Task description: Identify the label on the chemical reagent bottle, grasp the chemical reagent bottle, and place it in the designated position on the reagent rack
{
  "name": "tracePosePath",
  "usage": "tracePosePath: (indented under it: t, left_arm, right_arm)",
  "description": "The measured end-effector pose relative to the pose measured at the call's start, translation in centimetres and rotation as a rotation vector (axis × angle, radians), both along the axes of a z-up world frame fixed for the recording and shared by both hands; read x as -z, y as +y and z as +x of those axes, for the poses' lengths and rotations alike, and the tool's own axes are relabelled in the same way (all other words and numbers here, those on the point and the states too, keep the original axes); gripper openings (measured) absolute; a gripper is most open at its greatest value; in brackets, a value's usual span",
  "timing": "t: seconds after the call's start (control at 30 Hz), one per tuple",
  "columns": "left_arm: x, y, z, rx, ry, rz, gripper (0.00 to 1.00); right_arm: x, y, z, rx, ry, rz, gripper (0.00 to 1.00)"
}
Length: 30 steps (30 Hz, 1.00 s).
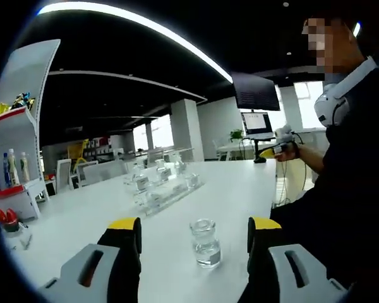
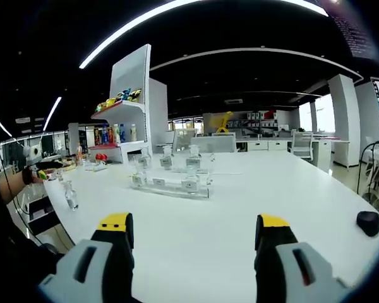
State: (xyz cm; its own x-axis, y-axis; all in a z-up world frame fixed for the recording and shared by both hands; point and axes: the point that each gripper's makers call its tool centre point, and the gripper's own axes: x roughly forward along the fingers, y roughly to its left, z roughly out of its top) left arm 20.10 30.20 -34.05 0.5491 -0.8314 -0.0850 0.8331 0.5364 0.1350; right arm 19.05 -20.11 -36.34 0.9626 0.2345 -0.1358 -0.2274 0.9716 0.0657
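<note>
Left tool: jaws standing wide apart, gripping nothing, touching nothing.
Right tool: jaws gaping wide too, nothing between them but bare desk.
Bottle: sitting upright on the desk between the left jaws, long axis vertical, mouth pointing up, clear of both tips.
Bottle in right gripper view: standing near the desk's left edge.
Rack: sitting mid-desk, carrying small bottles, well apart from the lone bottle.

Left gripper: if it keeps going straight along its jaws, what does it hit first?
Most likely the small clear glass reagent bottle standing on the white table, between the open jaws of the left gripper. The clear acrylic reagent rack lies farther on, left of that line; depth is uncertain.
</note>
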Motion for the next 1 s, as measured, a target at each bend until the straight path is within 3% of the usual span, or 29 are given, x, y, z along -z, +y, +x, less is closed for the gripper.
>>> tracePosePath:
  t: [0.07,0.23,0.33,0.47,0.6,1.0]
  left_arm:
    - [0.4,-0.6,-0.7,0.011,0.018,0.015,0.77]
    - [0.7,-0.4,-0.6,-0.015,0.019,0.007,0.82]
    - [0.7,-0.3,-0.2,-0.043,0.05,-0.062,0.89]
    - [2.2,0.0,0.4,-0.085,0.058,-0.029,0.95]
    - [3.7,0.1,0.7,-0.111,0.055,0.015,0.95]
    - [4.5,-0.8,0.6,-0.078,0.082,-0.008,0.92]
  right_arm:
    - [-0.3,0.1,-0.1,-0.016,0.0,0.021,0.75]
    - [-0.5,0.0,-0.1,-0.01,-0.004,0.018,0.75]
    - [-0.7,0.0,-0.2,-0.009,-0.008,0.022,0.75]
    - [-0.4,-0.3,-0.4,0.0,-0.003,0.021,0.75]
    - [-0.1,-0.5,-0.5,0.007,0.003,0.019,0.75]
    - [0.2,-0.7,-0.5,0.014,0.008,0.026,0.75]
